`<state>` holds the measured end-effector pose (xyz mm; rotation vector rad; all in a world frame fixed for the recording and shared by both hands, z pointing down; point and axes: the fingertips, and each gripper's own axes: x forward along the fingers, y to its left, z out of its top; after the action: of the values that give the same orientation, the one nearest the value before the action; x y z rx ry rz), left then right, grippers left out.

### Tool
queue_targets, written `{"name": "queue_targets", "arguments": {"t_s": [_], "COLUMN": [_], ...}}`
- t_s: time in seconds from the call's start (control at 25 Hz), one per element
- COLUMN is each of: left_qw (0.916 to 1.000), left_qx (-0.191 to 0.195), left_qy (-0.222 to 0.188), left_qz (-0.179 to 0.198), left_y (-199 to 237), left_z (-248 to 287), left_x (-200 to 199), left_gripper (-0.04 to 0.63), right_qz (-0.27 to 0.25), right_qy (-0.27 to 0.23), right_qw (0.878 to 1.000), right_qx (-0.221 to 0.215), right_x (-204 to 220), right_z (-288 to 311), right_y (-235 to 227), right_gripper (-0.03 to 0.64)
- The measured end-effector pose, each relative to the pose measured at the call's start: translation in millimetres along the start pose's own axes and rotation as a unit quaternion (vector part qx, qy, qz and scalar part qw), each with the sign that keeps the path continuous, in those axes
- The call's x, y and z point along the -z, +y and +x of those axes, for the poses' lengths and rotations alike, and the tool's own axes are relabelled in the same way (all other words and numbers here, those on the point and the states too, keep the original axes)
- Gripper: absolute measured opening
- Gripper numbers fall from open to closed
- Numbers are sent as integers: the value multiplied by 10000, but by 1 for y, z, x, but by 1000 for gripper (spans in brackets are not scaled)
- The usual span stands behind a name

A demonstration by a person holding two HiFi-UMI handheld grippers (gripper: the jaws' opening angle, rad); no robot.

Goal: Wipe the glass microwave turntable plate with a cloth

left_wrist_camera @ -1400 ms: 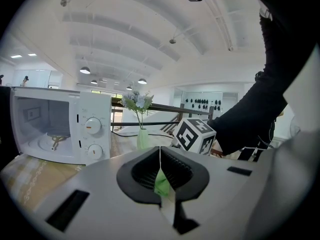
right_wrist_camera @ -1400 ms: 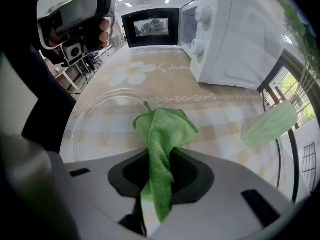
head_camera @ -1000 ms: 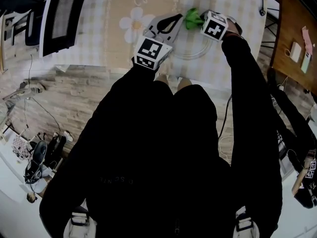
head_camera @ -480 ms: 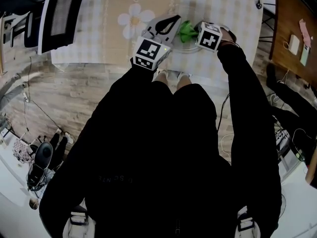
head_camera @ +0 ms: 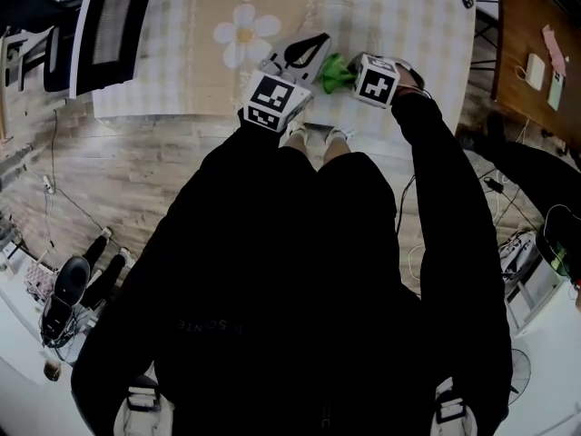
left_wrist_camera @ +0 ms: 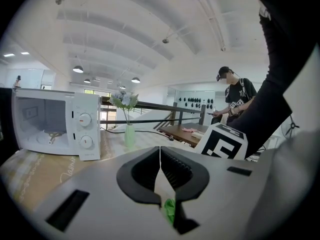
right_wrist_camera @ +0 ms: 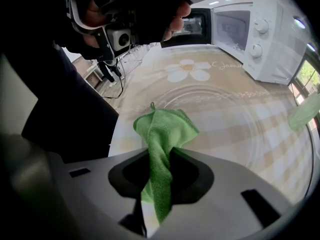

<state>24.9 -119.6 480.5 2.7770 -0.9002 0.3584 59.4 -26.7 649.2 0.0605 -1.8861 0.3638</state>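
Note:
The clear glass turntable plate [right_wrist_camera: 240,119] fills the right gripper view, with the checked tablecloth showing through it. My right gripper [right_wrist_camera: 159,159] is shut on a green cloth [right_wrist_camera: 162,134] that lies bunched on the glass near its edge. My left gripper [left_wrist_camera: 161,174] is shut on a thin pale sliver, the plate's rim [left_wrist_camera: 161,186], with the cloth [left_wrist_camera: 170,211] showing green just beyond. In the head view the left gripper [head_camera: 320,41] and right gripper [head_camera: 349,73] sit close together with the cloth [head_camera: 334,69] between them; the plate is hard to make out there.
A white microwave [left_wrist_camera: 55,124] with its door open stands at the table's left end, also in the head view [head_camera: 109,25]. A vase of flowers [left_wrist_camera: 129,134] stands beside it. A person [left_wrist_camera: 235,99] stands far behind. A wooden table [head_camera: 536,44] is to the right.
My right gripper has dragged the green cloth toward me and a little left across the plate. The left gripper has kept its place.

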Motion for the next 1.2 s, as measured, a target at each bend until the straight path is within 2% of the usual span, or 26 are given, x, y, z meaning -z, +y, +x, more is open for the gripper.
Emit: {"name": "queue_targets", "arguments": {"t_s": [0.48, 0.64, 0.72, 0.92, 1.2], "left_qw": [9999, 9998, 9997, 9996, 9996], "left_qx": [137, 190, 208, 226, 249], "left_qy": [8, 6, 7, -21, -87], "left_qz": [70, 83, 94, 145, 134], "left_y": [-11, -14, -14, -24, -11], "left_z": [-1, 2, 3, 10, 20], "left_x": [-2, -4, -4, -15, -19], "left_gripper": [21, 21, 21, 21, 21], "right_qz": [-69, 48, 21, 43, 214], "right_qy": [-101, 90, 100, -67, -175], "right_qw": [9991, 9965, 9962, 9991, 9983], "right_qx": [-410, -829, -868, -410, 512], "right_x": [-4, 2, 2, 12, 15], "right_z": [9, 6, 3, -27, -62], "right_y": [45, 63, 64, 39, -38], "right_gripper": [104, 104, 104, 106, 106]}}
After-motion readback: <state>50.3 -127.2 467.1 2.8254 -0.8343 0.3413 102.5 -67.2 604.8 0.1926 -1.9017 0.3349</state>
